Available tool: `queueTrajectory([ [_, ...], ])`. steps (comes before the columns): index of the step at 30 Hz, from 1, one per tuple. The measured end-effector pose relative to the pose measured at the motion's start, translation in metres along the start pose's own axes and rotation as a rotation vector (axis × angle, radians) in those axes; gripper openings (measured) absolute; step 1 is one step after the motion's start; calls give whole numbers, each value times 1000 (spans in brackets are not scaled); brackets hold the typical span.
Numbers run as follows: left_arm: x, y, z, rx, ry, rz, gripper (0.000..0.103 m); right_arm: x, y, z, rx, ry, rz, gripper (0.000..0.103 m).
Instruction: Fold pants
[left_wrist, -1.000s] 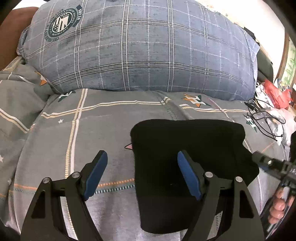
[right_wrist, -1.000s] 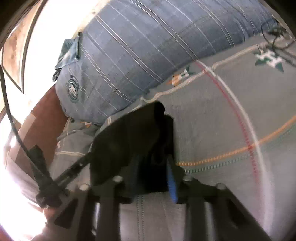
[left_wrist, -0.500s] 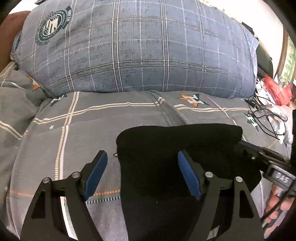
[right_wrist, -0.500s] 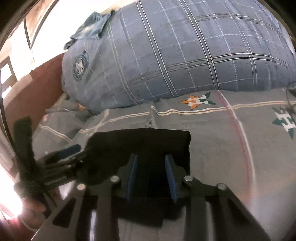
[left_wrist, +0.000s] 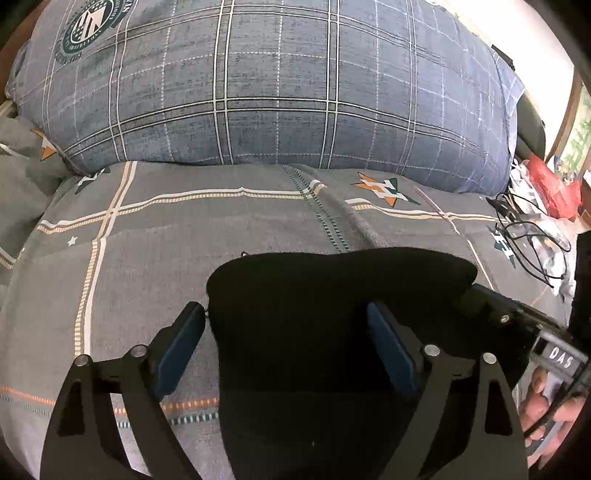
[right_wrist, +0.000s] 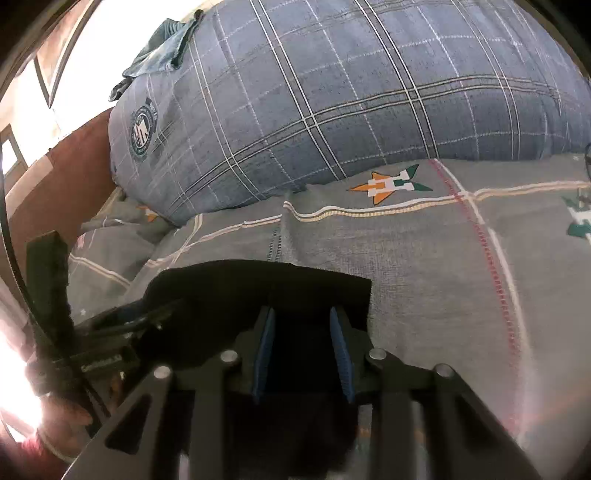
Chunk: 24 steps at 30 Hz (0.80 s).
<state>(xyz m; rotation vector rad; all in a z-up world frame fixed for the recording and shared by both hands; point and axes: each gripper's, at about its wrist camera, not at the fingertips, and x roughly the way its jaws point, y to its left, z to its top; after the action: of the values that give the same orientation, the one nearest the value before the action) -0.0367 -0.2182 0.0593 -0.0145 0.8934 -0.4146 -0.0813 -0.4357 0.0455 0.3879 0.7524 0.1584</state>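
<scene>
Lying folded on the grey patterned bedsheet (left_wrist: 147, 258), the black fabric pants (left_wrist: 314, 314) sit in front of a big blue plaid pillow (left_wrist: 277, 81). The left gripper (left_wrist: 286, 319) is spread wide over them. The right gripper (right_wrist: 302, 328), partly parted, straddles the cloth without pinching it.

A plaid pillow (left_wrist: 266, 85) rests on the grey bedsheet (left_wrist: 147, 236).

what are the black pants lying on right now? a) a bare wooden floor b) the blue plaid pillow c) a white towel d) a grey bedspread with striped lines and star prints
d: the black pants lie on the grey bedspread, in front of the blue plaid pillow.
</scene>
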Motion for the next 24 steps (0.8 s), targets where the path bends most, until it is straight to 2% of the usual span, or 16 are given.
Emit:
queueTrajectory([
  [4, -16, 9, -5, -3, -11, -7, 90, -27, -4, -7, 47, -26, 16, 44],
  [10, -32, 32, -12, -66, 4, -66, 90, -47, -6, -26, 42, 11, 17, 46],
  [16, -29, 35, -19, -94, 30, -116, 90, -41, -8, -35, 108, 44, 88, 51],
  [24, -19, 31, -21, -105, 48, -121, 90, -22, -17, -40, 198, 93, 177, 62],
])
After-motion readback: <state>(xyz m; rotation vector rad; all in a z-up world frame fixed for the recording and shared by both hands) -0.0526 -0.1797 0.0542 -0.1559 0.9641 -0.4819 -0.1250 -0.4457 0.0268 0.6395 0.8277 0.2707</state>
